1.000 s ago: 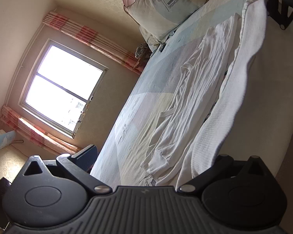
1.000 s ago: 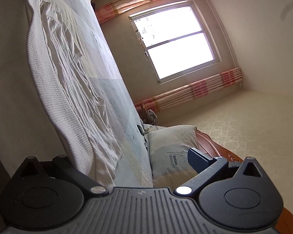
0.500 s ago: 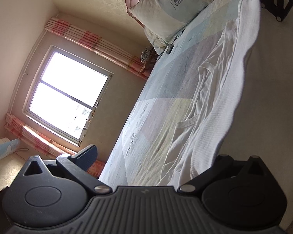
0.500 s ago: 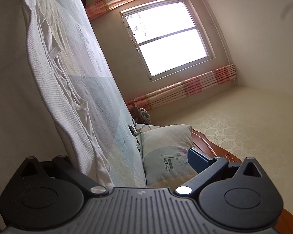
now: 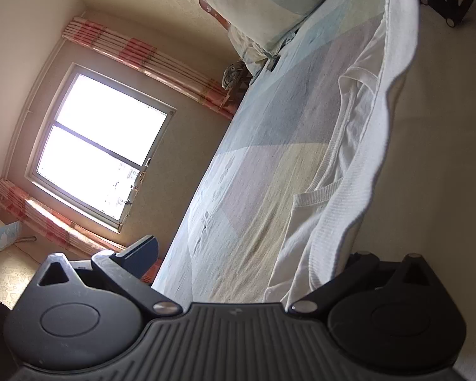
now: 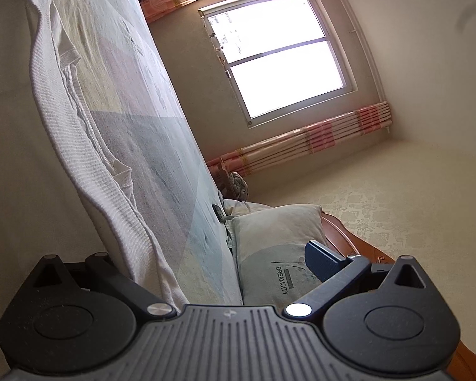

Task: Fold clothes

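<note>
**Garment drawn taut along the bed edge**

Fabric that lay bunched in loose folds a second ago now stretches in one narrow band. The white ribbed garment (image 5: 361,171) runs from lower centre to upper right of the left view, over the pastel bedsheet (image 5: 269,146). The left gripper (image 5: 238,273) and the right gripper (image 6: 225,273) each pinch one end of it, fingers spread wide.
</note>
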Demonstrator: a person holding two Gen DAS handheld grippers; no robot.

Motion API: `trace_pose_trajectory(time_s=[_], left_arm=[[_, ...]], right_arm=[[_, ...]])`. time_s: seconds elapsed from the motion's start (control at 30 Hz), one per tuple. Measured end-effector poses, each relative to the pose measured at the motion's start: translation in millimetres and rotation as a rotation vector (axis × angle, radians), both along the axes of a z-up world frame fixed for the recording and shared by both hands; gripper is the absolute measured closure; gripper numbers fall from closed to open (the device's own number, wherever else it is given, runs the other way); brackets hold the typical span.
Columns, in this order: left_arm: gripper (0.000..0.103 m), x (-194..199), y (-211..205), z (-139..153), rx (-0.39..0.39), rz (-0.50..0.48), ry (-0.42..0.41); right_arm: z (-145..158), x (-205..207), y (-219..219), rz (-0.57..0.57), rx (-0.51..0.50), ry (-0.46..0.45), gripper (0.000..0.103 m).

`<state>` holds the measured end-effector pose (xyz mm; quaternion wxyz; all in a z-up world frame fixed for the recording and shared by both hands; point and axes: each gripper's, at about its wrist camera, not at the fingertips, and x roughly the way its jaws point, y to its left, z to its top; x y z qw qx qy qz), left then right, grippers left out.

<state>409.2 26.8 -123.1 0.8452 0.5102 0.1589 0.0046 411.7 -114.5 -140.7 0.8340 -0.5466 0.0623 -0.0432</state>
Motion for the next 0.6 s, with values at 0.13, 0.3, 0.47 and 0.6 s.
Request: trace_pose_trajectory(time_s=[0.13, 0.3, 0.47, 0.6], left_arm=[[0.001, 0.8, 9.2, 3.0, -0.062, 0.016, 0.067], [0.001, 1.9, 20.6, 6.8, -0.141, 0.037, 0.151], [0.001, -22.8, 34.7, 14.5, -0.207, 0.029, 0.218], [0.001, -30.5, 49.4, 19.0, -0.297, 0.064, 0.252]], right_arm=[[-6.9, 20.7, -1.4, -0.004, 0.010, 0.043, 0.000], [2.6, 31.0, -9.3, -0.012, 0.113, 0.180, 0.000], [25.5, 5.6, -24.4, 0.011, 0.245, 0.283, 0.000], [31.6, -17.8, -32.8, 0.038, 0.311, 0.364, 0.000]])
